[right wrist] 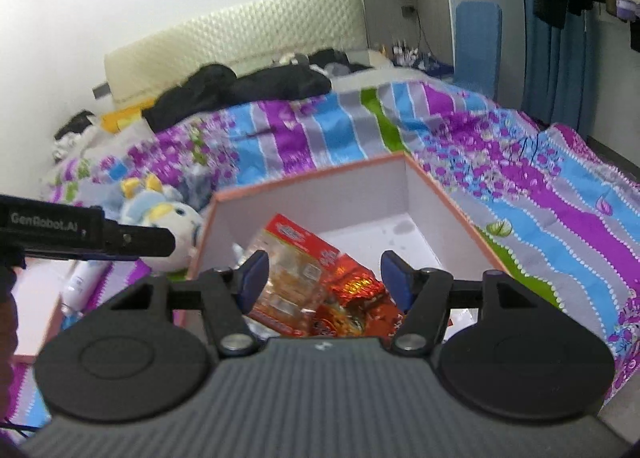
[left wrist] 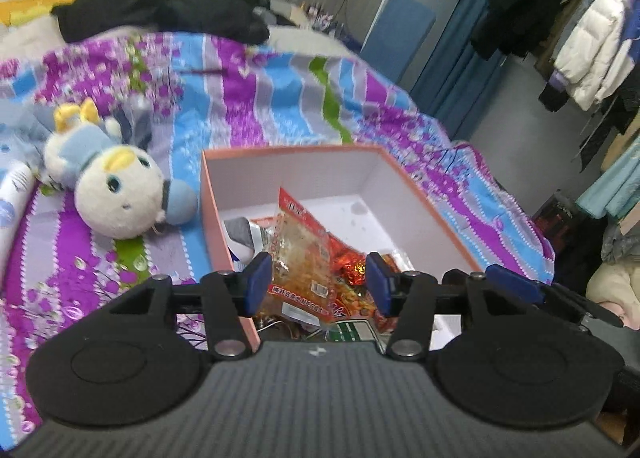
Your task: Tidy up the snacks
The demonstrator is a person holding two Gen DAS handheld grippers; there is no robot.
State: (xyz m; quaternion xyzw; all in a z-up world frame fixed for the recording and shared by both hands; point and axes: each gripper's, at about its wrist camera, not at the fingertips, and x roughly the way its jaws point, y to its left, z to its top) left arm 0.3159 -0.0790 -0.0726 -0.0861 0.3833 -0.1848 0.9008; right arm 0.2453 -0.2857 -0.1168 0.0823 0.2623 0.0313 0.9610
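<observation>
- We saw a bed (left wrist: 280, 98) carrying everything, its quilt (right wrist: 540, 194) striped in purple, blue, grey and green.
- A padded headboard (right wrist: 240, 30) ran along the far edge of the bed, and dark clothes (left wrist: 160, 10) lay heaped just in front of it.
- Coats (left wrist: 592, 38) hung on a rail past the bed's right side, well apart from the snacks.
- We found an open box (left wrist: 212, 214) near the bed's near edge, pink outside and white inside, its far half bare.
- A plush toy (left wrist: 116, 198) lay on the quilt just beside the box's left wall; whether it touched the wall we could not tell.
- A white bottle (right wrist: 78, 282) lay near the bed's left edge, beyond the toy.
- Our left gripper (left wrist: 318, 284) hung above the near end of the box with its jaws apart at a middling width, the pads pressing on nothing.
- Our right gripper (right wrist: 324, 278) hung over the same end, its jaws likewise parted and gripping nothing; in its view the left tool's body crossed the left side.
- The snacks sat piled in the near left corner of the box.
- A clear packet (left wrist: 300, 254) with a red top leaned tilted on the pile, seen between the left jaws but below them.
- A red foil pack (right wrist: 356, 286) lay just right of it, touching it.
- A grey and white pack (left wrist: 240, 234) lay against the left wall, partly hidden.
</observation>
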